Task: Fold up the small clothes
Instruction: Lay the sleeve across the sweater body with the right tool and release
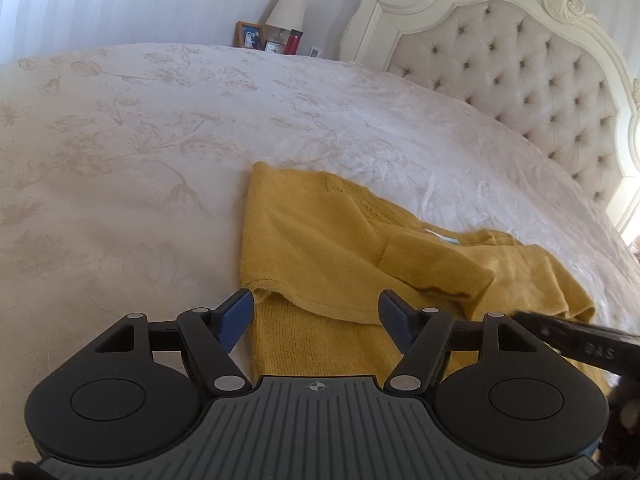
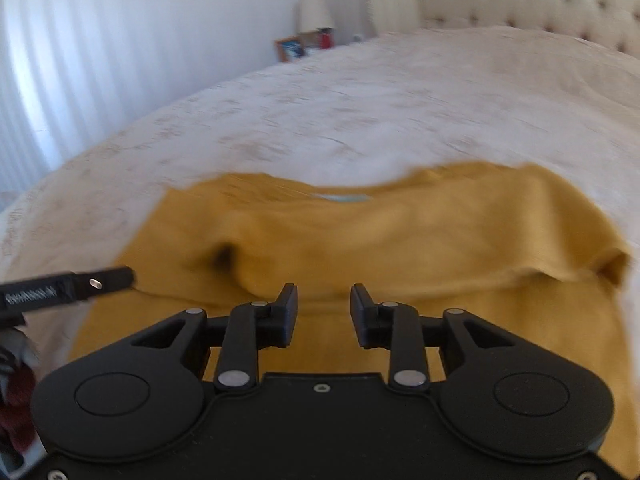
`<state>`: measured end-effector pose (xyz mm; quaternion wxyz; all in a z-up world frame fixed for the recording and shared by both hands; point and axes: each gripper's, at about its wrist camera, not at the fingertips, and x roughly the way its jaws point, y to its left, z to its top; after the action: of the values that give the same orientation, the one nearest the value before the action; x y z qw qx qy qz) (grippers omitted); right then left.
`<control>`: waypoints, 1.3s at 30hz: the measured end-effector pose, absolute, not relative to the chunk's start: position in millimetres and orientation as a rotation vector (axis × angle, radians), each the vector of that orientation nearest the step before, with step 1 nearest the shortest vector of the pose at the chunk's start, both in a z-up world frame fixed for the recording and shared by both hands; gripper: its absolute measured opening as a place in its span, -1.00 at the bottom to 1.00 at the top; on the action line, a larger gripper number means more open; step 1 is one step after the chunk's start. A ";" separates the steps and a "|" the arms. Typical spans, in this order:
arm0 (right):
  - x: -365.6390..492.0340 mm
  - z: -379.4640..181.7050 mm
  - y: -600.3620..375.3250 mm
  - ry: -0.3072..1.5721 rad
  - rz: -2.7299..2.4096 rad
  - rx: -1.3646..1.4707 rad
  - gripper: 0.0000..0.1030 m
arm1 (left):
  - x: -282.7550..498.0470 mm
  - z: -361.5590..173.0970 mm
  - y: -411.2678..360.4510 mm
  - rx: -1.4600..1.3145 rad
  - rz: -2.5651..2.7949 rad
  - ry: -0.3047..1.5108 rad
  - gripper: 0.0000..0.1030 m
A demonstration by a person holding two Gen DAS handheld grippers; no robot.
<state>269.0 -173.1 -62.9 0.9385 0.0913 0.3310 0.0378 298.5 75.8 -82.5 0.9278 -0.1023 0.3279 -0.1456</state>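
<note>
on a white floral bedspread point(image 1: 120, 152), a mustard knit top point(image 1: 320, 248) lies partly folded, its upper layer doubled over the lower. my left gripper point(image 1: 316, 316) hovers at six o'clock of the garment, blue pads point(image 1: 236, 320) spread wide over the folded hem, nothing clamped. my right gripper point(image 2: 324, 308) hangs above the cloth, jaws partly apart and empty. a tufted headboard point(image 1: 520, 80) stands at two o'clock.
</note>
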 end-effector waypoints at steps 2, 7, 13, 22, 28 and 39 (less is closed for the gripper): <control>250.4 -56.6 -192.2 0.679 0.027 0.206 -0.21 | 297.2 -82.4 74.0 -0.201 -0.302 0.672 0.32; 205.4 -31.0 -223.8 0.702 -0.044 0.220 0.07 | 292.7 -81.7 65.8 -0.191 -0.347 0.679 0.32; 177.8 -23.1 -229.2 0.690 -0.042 0.251 0.08 | 280.6 -73.8 56.6 -0.142 -0.382 0.645 0.32; 167.1 -52.4 -235.2 0.666 -0.033 0.234 0.20 | 262.4 -57.2 52.5 -0.182 -0.422 0.656 0.32; 158.8 -66.7 -232.0 0.638 0.016 0.162 0.22 | 276.6 -50.3 38.5 -0.245 -0.453 0.758 0.32; 141.6 -87.8 -233.9 0.583 0.089 0.118 0.52 | 331.1 -63.2 7.2 -0.493 -0.448 0.964 0.32</control>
<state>141.6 -233.9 -87.8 0.9551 0.0583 0.2873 0.0439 331.1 7.2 -63.2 0.8333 -0.2327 0.4548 -0.2112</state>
